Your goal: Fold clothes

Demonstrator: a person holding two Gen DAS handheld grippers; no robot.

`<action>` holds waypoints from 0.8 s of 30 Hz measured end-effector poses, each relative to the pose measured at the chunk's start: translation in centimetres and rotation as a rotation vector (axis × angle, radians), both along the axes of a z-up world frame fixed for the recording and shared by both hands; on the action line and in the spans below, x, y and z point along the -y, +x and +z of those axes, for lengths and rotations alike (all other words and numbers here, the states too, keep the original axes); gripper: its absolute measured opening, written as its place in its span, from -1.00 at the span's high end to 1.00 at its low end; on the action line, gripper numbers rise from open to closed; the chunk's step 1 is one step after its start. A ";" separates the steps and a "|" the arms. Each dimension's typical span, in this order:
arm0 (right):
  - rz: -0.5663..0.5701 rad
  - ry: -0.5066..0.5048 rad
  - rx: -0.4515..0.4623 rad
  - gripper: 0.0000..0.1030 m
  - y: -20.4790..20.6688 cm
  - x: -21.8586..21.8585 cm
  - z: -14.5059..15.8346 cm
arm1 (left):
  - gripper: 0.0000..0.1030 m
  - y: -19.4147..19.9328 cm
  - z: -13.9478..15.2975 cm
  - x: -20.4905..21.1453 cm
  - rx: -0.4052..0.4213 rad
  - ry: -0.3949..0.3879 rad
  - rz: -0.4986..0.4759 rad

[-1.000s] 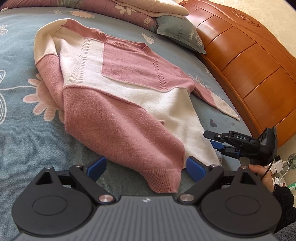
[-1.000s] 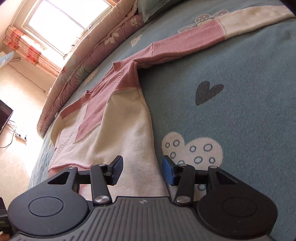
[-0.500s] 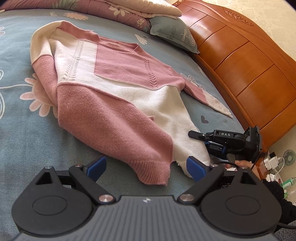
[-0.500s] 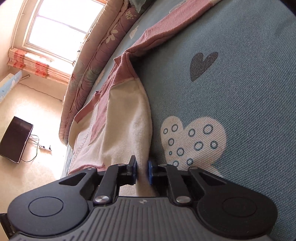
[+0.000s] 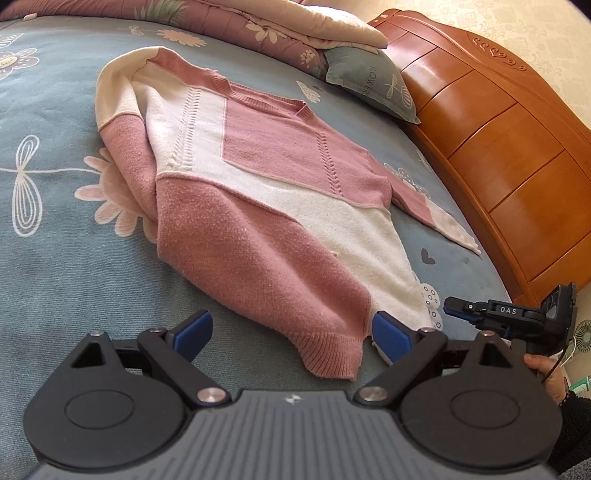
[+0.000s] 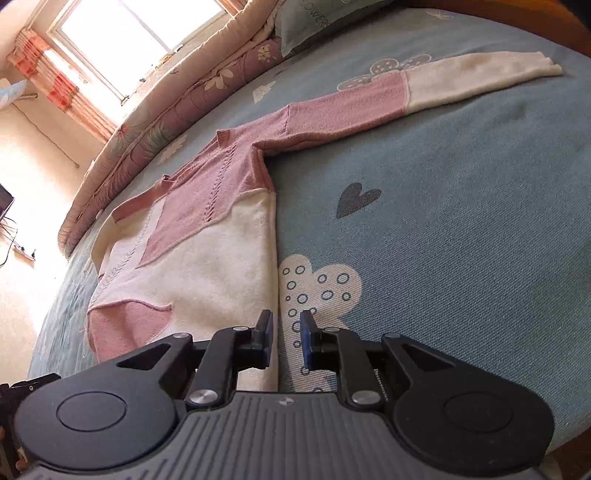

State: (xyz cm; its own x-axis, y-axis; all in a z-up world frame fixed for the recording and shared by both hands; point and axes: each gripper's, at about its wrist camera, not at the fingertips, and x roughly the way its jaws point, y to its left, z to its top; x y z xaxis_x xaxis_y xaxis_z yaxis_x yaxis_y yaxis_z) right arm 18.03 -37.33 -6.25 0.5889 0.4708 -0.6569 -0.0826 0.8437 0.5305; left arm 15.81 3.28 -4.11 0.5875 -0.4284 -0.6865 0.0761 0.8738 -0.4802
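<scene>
A pink and cream knitted sweater lies flat on the blue patterned bed sheet. One sleeve is folded in along its left side, and the other sleeve stretches out toward the headboard. My left gripper is open wide just short of the pink ribbed hem, without touching it. My right gripper hovers at the cream side edge of the sweater near the hem. Its jaws are opening from a narrow gap. The edge runs under that gap and the pads do not press on it. In the left wrist view the right gripper is at the lower right.
A wooden headboard runs along the right of the bed. A grey-green pillow and a rolled floral quilt lie at the far end. A person's hand holds the right gripper. A bright window lights the room.
The right gripper closed on the sweater's cream edge, then parted slightly and lifted, and more of the outstretched sleeve now shows. The left gripper stayed open in nearly the same place.
</scene>
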 end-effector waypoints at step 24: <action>0.707 -0.923 0.501 -0.71 -3.4 -37.0 -0.7 | -0.82 -2.3 -0.9 -11.9 -0.005 -0.079 0.327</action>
State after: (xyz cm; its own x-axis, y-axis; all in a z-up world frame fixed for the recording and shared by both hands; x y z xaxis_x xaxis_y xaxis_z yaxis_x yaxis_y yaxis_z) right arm 14.60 -0.36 -6.96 0.6753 0.2698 -0.6864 -0.6858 0.5720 -0.4500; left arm 13.48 15.17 -5.00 0.6995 -0.2698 -0.6618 -0.2042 0.8120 -0.5468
